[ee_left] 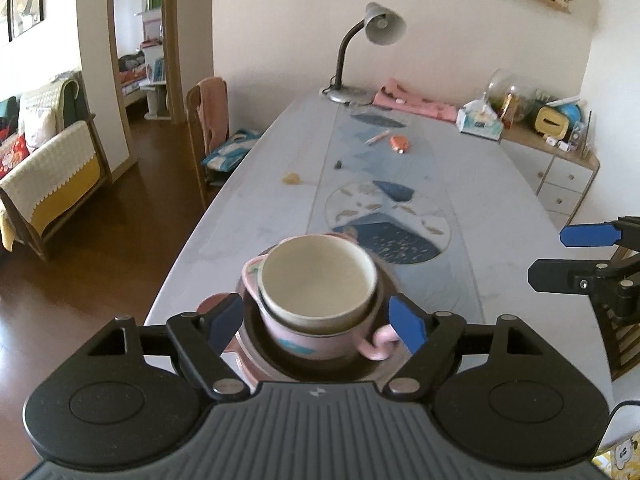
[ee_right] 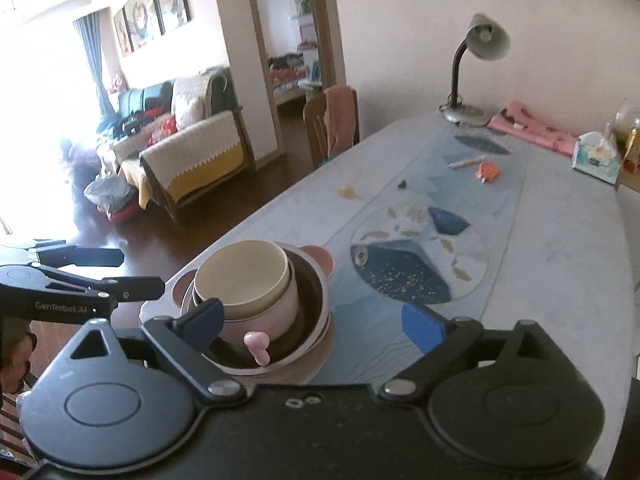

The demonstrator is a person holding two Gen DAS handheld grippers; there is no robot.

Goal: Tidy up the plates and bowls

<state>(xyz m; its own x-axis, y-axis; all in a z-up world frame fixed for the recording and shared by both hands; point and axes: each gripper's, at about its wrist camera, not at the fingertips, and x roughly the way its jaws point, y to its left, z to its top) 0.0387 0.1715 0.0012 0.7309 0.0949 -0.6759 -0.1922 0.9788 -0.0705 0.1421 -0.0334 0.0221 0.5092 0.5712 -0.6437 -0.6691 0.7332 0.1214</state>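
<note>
a nested stack of dishes is seen at the near end of the worktop (ee_left: 256, 208), close to its left edge. the stack is taken as the landmark. at its top a cream bowl (ee_left: 316, 276) is set inside a pink cup (ee_left: 312, 340) with a curled pink handle (ee_left: 376, 346); the cup is seated in a dark bowl with a metal rim (ee_right: 308, 304), and that bowl is carried on a pinkish plate (ee_right: 316, 354). a pink eared dish (ee_right: 320, 258) is partly seen just behind the stack.

the left claw (ee_left: 318, 326) is held apart, with one blue pad on either side of the stack and neither pad pressed on it. the right claw (ee_right: 316, 326) is also spread wide; its left pad (ee_right: 202, 322) is seen in front of the stack's left side and its right pad over the bare runner to the right of the stack, and nothing is clamped. whether that left pad touches the dark bowl cannot be told.

beyond the stack a blue patterned runner (ee_left: 384, 184) is laid along the worktop. further beyond it a pen (ee_left: 378, 137), a small orange object (ee_left: 400, 144) and a small dark object (ee_left: 339, 165) are scattered. at the far end from the stack a grey desk lamp (ee_left: 360, 52), a folded pink cloth (ee_left: 416, 102) and a tissue box (ee_left: 480, 120) are found. left of the stack, off the worktop, a chair draped with a pink cloth (ee_left: 208, 120) is seen.
</note>
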